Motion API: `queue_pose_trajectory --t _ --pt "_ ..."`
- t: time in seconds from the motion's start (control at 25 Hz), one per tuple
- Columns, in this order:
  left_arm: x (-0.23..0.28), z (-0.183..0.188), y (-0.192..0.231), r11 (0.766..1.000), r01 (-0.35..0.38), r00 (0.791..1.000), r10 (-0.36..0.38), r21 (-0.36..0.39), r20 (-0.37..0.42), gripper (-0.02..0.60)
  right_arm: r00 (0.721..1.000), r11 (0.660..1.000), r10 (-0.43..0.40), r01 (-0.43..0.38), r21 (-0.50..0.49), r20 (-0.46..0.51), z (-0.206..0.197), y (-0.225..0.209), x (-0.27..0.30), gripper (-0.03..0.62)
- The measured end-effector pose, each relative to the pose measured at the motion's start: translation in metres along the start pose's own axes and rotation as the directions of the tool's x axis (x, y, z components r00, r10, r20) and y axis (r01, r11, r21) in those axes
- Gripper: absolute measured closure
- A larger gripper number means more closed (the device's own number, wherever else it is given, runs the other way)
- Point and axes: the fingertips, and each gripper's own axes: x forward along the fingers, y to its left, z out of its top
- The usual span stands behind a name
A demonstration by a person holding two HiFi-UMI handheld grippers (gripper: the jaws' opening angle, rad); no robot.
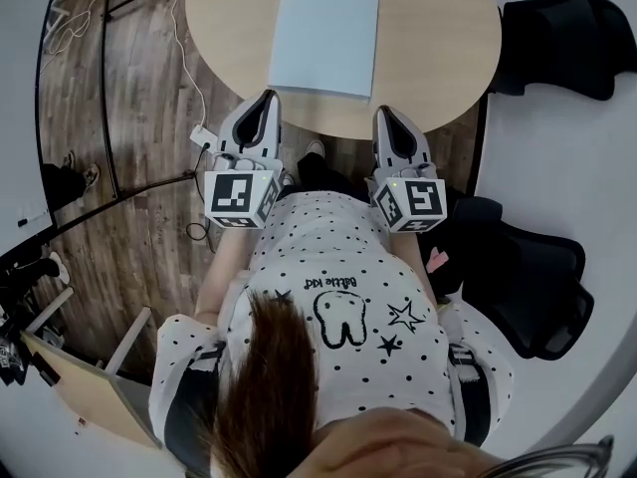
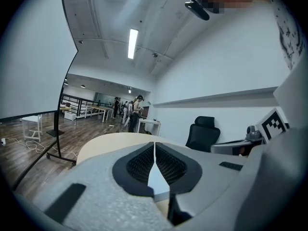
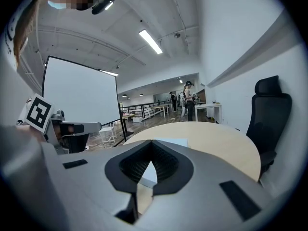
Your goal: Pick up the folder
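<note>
A pale blue folder (image 1: 324, 35) lies flat on the round wooden table (image 1: 438, 28), its near edge close to the table's rim. My left gripper (image 1: 267, 98) is shut and empty, its tips just short of the folder's near left corner. My right gripper (image 1: 383, 115) is also shut and empty, at the table's edge by the folder's near right corner. In the left gripper view the gripper (image 2: 154, 146) has its jaws pressed together, with a strip of folder (image 2: 158, 179) showing beyond them. In the right gripper view the gripper (image 3: 151, 143) has its jaws closed, with the folder (image 3: 173, 142) ahead on the table (image 3: 216, 143).
Black office chairs stand to the right of the table (image 1: 562, 38) and beside me (image 1: 532, 277). A power strip with cables (image 1: 202, 135) lies on the wooden floor at the left, near a screen stand (image 1: 105, 88). People (image 2: 137, 110) stand far off.
</note>
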Motion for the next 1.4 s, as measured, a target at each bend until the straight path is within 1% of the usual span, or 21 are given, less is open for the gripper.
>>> queue_pose_trajectory --t 0.28,0.44,0.56,0.84,1.04,1.16,1.4 --pt "0.028 0.002 -0.014 1.0 -0.029 1.0 0.029 0.011 0.011 0.558 1.0 1.0 0.01 -0.01 0.026 -0.001 -0.005 -0.038 0.007 0.588" --pt "0.036 0.009 -0.014 0.998 -0.055 0.998 0.055 -0.009 0.026 0.558 1.0 0.999 0.023 -0.023 0.037 0.003 -0.003 -0.047 0.012 0.589" --pt "0.04 0.011 -0.018 0.999 -0.048 0.998 0.047 0.004 0.028 0.558 1.0 0.998 0.03 -0.03 0.046 0.004 -0.003 -0.047 0.012 0.589" --pt "0.049 0.013 -0.019 0.999 -0.029 0.999 0.03 -0.027 0.017 0.558 1.0 0.998 0.014 -0.013 0.061 -0.015 -0.008 -0.057 0.017 0.589" --pt "0.059 0.017 -0.009 0.999 -0.014 1.0 0.015 -0.034 0.015 0.558 0.999 0.998 -0.016 0.018 0.066 -0.029 -0.008 -0.064 0.029 0.589" --pt "0.069 0.015 -0.001 1.0 0.007 1.0 -0.007 -0.027 -0.005 0.558 0.998 0.995 -0.048 0.051 0.083 -0.037 -0.007 -0.067 0.035 0.589" --pt "0.094 0.022 0.035 0.999 0.045 0.998 -0.045 -0.014 -0.049 0.558 0.995 0.989 -0.095 0.1 0.112 -0.042 0.005 -0.061 0.068 0.589"
